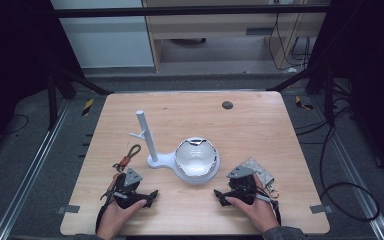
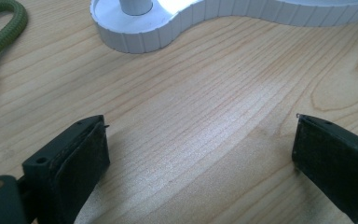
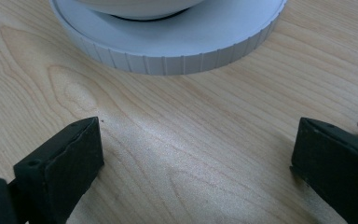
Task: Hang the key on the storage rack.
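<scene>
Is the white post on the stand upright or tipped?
Upright: the white post rises straight from its stand on the table.

Green cord [image 2: 0,32] cut off at left edge; white stand [image 3: 168,42] cropped at top edge.

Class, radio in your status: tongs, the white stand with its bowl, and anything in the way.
Left tongs open, empty. Right tongs open, empty. White stand upright, bowl on its base, untouched. Green cord lies left, clear of the path.
</scene>
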### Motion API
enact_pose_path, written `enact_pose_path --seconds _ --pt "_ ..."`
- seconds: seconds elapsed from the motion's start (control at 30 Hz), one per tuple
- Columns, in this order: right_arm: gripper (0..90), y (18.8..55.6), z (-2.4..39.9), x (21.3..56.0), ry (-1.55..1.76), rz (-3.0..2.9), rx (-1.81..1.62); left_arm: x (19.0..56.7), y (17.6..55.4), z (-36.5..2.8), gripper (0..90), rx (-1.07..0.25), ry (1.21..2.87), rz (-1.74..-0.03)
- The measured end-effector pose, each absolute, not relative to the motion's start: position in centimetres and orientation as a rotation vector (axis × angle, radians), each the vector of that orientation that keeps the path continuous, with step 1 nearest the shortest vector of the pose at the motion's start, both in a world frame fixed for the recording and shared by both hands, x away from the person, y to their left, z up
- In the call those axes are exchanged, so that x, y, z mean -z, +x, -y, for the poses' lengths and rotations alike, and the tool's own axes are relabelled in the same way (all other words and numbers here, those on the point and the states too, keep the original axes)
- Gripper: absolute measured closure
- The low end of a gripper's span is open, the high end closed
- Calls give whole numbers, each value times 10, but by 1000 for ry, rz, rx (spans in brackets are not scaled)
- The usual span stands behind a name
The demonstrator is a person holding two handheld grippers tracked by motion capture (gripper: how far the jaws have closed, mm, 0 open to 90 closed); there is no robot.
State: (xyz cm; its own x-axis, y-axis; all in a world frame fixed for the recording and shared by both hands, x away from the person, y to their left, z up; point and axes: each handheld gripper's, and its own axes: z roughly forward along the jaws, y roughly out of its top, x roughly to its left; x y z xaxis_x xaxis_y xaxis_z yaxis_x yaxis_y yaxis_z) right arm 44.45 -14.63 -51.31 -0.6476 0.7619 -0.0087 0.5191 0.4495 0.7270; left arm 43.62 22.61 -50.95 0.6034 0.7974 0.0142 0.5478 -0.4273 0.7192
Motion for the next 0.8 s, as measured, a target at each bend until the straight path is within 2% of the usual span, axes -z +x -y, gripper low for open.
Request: enact_pose_path --seconds 0.23,0.37,0.57,0.7,0.8 --pt "21 444 146 513 1096 -2372 -1018 509 434 -227 28 -467 2140 -1059" --pt "21 444 146 513 1098 -2372 -1018 501 432 -235 60 -445 2143 -1069" --pt "15 444 146 513 1099 -2366 -1002 461 432 -253 76 -529 2149 -1088" --pt "19 446 146 513 1098 -2371 -1014 448 450 -269 82 -498 2148 -1148" --pt "21 446 147 513 1104 -2365 -1010 444 467 -280 108 -524 2196 -1187"
